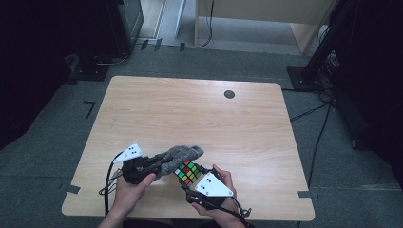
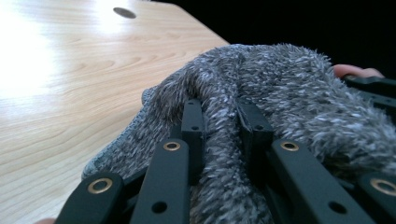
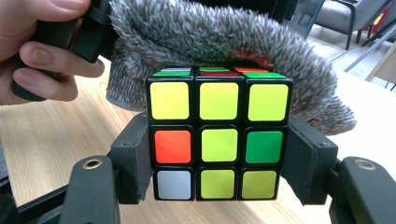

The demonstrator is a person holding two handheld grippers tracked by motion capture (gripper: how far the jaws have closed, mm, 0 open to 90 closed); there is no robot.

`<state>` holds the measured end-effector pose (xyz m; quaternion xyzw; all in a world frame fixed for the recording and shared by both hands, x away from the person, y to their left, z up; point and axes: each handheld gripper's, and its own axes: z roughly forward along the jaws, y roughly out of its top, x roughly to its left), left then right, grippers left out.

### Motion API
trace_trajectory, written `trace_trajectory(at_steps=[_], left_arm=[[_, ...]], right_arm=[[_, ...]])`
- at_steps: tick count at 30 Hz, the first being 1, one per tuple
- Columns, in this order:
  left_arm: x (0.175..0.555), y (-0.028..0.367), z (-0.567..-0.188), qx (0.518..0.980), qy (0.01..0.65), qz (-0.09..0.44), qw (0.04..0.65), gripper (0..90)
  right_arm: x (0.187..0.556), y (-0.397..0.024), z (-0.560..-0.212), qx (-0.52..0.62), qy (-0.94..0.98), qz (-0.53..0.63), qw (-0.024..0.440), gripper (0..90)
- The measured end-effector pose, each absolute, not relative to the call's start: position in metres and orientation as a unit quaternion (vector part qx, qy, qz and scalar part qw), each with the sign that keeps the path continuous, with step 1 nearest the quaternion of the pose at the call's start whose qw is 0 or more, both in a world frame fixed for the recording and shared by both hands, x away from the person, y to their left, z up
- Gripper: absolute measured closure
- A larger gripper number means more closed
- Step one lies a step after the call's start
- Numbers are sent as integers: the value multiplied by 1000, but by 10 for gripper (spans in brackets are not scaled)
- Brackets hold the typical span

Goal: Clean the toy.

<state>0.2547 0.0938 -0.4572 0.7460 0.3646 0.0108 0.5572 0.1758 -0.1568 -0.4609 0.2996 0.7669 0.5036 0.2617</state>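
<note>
Item: grey fuzzy cloth (image 2: 261, 88), pinched in my left gripper (image 2: 222, 121). Item: colour cube (image 3: 218, 133) (yellow face showing), clamped in my right gripper (image 3: 218, 161), touching the cloth.

1 cube (image 1: 187, 173), 1 fuzzy grey cloth (image 1: 181, 155), poss. a sock, 1 table (image 1: 199, 114).

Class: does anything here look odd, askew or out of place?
Nothing is spilled or damaged. The scrambled, multicoloured puzzle cube sits squarely in the right gripper; the fuzzy grey cloth bunches where the left gripper pinches it.
</note>
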Motion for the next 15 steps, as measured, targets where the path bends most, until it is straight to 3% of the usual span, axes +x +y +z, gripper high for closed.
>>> trace_trajectory(at_steps=[8, 12, 15], left_arm=[[263, 102, -466, 732, 395, -31, 554, 734], [261, 90, -470, 739, 369, -80, 558, 736], [257, 87, -466, 737, 360, -72, 568, 766]], right_arm=[[172, -161, -454, 296, 749, 523, 280, 352], [169, -164, -448, 294, 734, 543, 283, 352], [170, -167, -449, 293, 733, 546, 281, 352]])
